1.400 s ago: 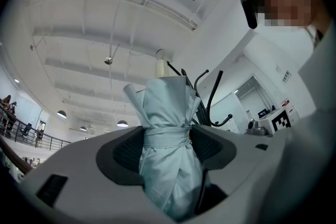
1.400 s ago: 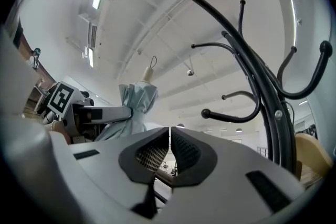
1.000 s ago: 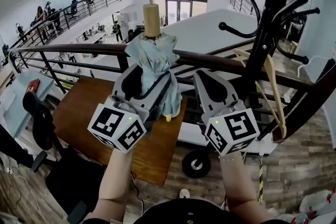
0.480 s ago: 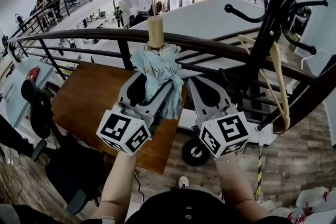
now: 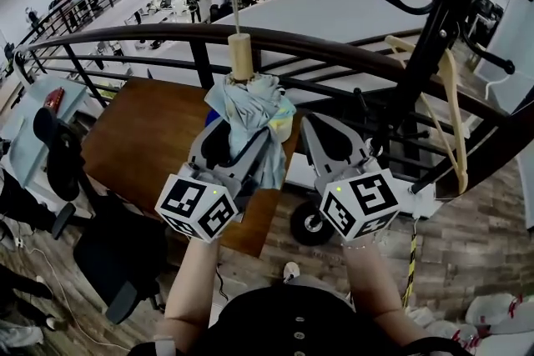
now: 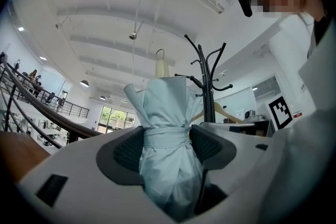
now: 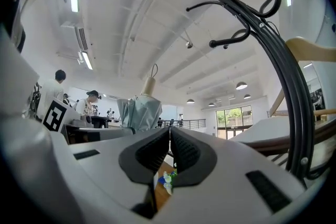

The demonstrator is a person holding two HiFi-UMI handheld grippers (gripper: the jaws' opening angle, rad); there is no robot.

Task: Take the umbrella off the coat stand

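A folded pale blue umbrella (image 5: 252, 119) with a wooden handle (image 5: 240, 56) stands upright in my left gripper (image 5: 238, 129), which is shut on its strapped fabric (image 6: 167, 136). It hangs free of the black coat stand (image 5: 440, 21), which rises at the right. My right gripper (image 5: 320, 127) is shut with nothing between its jaws, just right of the umbrella. In the right gripper view the umbrella (image 7: 139, 112) shows to the left and the coat stand (image 7: 283, 65) curves up at the right.
A dark curved railing (image 5: 334, 50) runs across in front of me, with a wooden table (image 5: 158, 150) and black chairs (image 5: 58, 167) on the floor below. A wooden hanger (image 5: 450, 108) hangs on the stand. People stand on the far balcony.
Both grippers and the umbrella have dropped slightly in the head view and sit further from the coat stand's hooks. The left grip on the umbrella holds.
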